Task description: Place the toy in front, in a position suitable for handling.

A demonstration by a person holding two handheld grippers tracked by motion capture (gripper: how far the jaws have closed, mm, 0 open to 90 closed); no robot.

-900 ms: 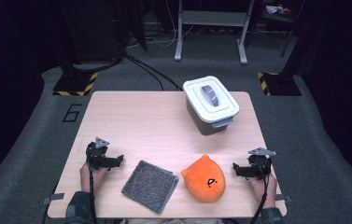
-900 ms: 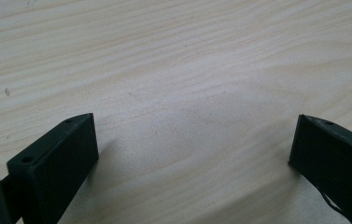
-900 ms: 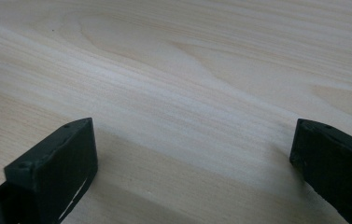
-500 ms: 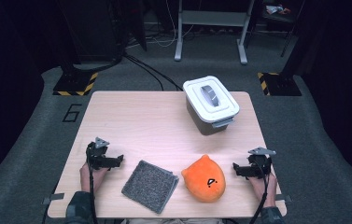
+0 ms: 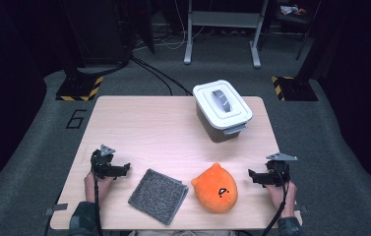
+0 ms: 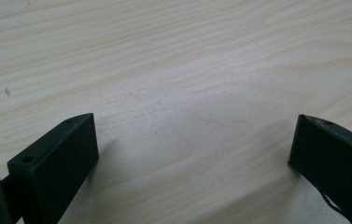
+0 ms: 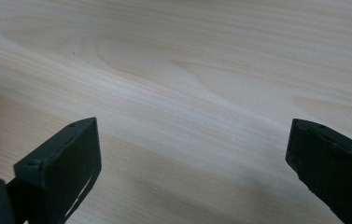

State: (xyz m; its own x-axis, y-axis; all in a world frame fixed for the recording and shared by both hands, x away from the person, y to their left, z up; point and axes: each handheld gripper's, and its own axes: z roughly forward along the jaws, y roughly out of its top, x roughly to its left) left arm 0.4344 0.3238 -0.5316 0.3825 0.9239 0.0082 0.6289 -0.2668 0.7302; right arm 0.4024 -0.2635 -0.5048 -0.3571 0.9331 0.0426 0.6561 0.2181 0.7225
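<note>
An orange plush toy (image 5: pixel 216 188) with a small face lies near the table's front edge, right of centre. A grey square cloth (image 5: pixel 158 195) lies flat just left of it. At the back right stands a grey box with a white lid (image 5: pixel 221 111). My left gripper (image 5: pixel 124 168) rests at the front left, beside the cloth, and is open. My right gripper (image 5: pixel 251 175) sits at the front right, a short way from the plush, also open. In each gripper view the black jaws stand wide apart over bare wood (image 6: pixel 187 116), with nothing between them (image 7: pixel 192 140).
The light wooden table (image 5: pixel 143 128) has bare wood across its middle and back left. Dark carpet surrounds it, with a metal stand (image 5: pixel 222 29) and hazard-striped bases (image 5: pixel 79 88) on the floor behind.
</note>
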